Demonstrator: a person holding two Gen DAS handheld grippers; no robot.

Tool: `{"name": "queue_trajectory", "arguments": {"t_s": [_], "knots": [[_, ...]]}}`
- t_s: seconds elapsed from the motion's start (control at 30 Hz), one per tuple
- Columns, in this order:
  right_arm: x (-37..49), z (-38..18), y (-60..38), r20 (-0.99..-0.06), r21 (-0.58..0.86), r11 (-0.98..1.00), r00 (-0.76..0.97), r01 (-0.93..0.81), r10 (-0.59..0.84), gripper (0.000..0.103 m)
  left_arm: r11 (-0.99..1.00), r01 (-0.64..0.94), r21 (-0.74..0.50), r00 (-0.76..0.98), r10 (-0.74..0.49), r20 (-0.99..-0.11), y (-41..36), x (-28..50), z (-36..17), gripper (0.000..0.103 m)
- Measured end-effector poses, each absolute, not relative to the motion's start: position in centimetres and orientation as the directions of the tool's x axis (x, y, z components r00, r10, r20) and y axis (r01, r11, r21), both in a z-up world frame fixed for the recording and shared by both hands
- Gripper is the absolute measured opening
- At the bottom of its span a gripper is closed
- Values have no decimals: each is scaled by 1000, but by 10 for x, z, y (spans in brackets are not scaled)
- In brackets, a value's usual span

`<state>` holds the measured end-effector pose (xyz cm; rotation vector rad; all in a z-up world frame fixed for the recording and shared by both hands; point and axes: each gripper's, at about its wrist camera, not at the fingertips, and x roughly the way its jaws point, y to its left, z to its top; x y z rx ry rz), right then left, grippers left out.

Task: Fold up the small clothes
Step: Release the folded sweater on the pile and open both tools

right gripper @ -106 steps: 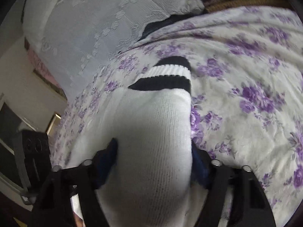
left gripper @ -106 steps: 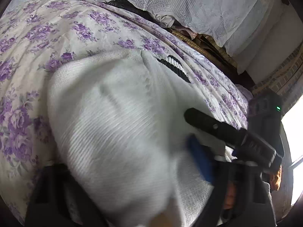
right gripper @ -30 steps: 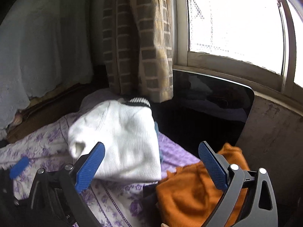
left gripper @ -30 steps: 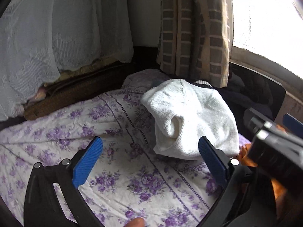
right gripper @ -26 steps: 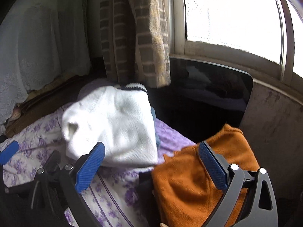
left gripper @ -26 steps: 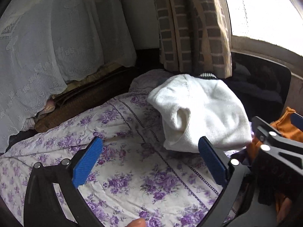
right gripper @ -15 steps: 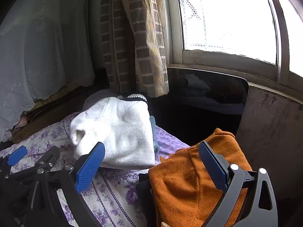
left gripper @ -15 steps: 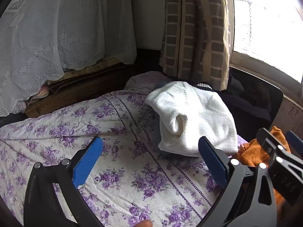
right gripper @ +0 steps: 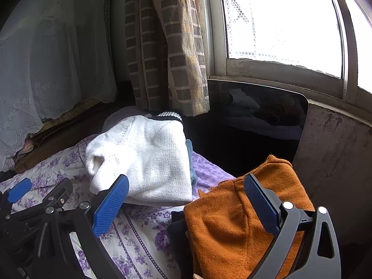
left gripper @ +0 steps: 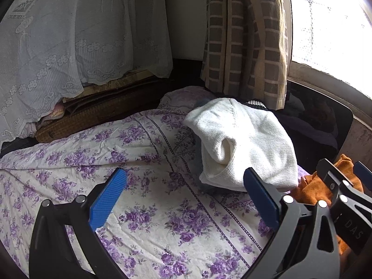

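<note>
While the folded white sweater is lying on the purple-flowered bedsheet near the checked curtain, we are holding both tools clear of it. Our left gripper is hanging spread wide over the sheet, blue pads apart and nothing between them. Our right gripper is gaping just the same, released and empty, hovering above the orange garment that is bunched at the bed's right edge. From the right wrist view we are seeing the white sweater's black-striped hem pointing toward the curtain, with a sliver of blue-grey cloth peeking out beneath its right side. The orange garment is sitting just beside the sweater, their edges close; whether they are touching we cannot tell. Behind it all, a window is glaring bright, and a lace cover is draping over things at the far left.
</note>
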<state>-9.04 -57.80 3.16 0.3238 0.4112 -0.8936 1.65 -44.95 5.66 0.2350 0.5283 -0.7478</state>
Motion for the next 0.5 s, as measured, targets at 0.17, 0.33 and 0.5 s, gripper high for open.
{"name": "queue_trajectory", "arguments": {"t_s": [0.17, 0.33, 0.5], "knots": [[-89, 30, -577, -475, 99, 590, 559, 801, -679, 100, 725, 687, 46, 636, -570, -521, -448, 14, 58, 98], [-89, 30, -577, -473, 100, 590, 559, 802, -681, 100, 719, 695, 16, 607, -576, -547, -449, 18, 56, 98], [-88, 30, -576, -474, 101, 590, 560, 801, -680, 100, 720, 694, 15, 607, -574, -549, -449, 18, 56, 98]]}}
